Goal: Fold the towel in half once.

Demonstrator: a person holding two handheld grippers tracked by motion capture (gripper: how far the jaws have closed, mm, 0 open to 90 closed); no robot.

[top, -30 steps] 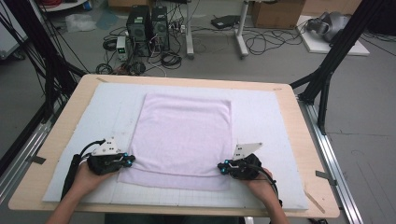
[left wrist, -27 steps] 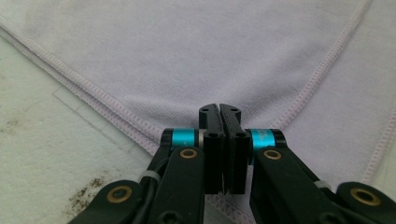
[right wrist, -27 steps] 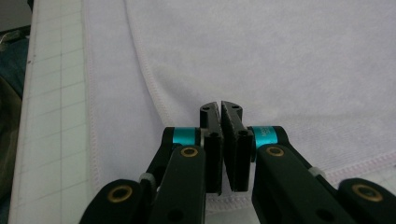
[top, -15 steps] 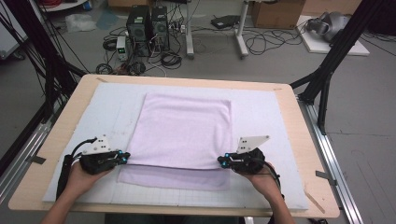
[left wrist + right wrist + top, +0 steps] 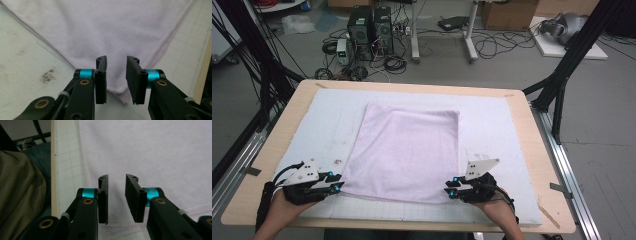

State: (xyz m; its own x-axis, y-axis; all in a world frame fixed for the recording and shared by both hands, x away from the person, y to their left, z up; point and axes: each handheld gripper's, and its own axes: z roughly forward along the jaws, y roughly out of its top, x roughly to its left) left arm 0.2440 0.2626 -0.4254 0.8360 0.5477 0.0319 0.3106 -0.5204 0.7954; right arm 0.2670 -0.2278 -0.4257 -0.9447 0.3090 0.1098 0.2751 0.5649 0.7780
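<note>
The left gripper [image 5: 116, 75] stands with its jaws parted by a clear gap and nothing pinched between them; the near left corner of the towel [image 5: 100, 30] lies flat under that gap, its hemmed tip running down between the pads, and whether the pads touch the cloth cannot be told. In the high view the left gripper [image 5: 335, 182] sits at the towel's [image 5: 407, 150] near left corner, held by the left hand [image 5: 287, 200]. The right gripper [image 5: 116, 195] is likewise parted and grips nothing; the towel [image 5: 155, 152] spreads beneath and beyond its jaws, with the near hem crossing just below the pads and the side hem running up just to the left of them. In the high view the right gripper [image 5: 451, 187] rests at the towel's near right corner, held by the right hand [image 5: 497, 207]. The towel lies flat and squared on the white mat [image 5: 502, 125], its far edge well away from both grippers. A strip of bare mat runs between the near hem and the table's [image 5: 542, 145] front edge, where the hands sit; wider bare mat lies to the left and right of the cloth. In the right gripper view the table edge shows just beside the towel's side hem, with the person's clothing beyond it.
</note>
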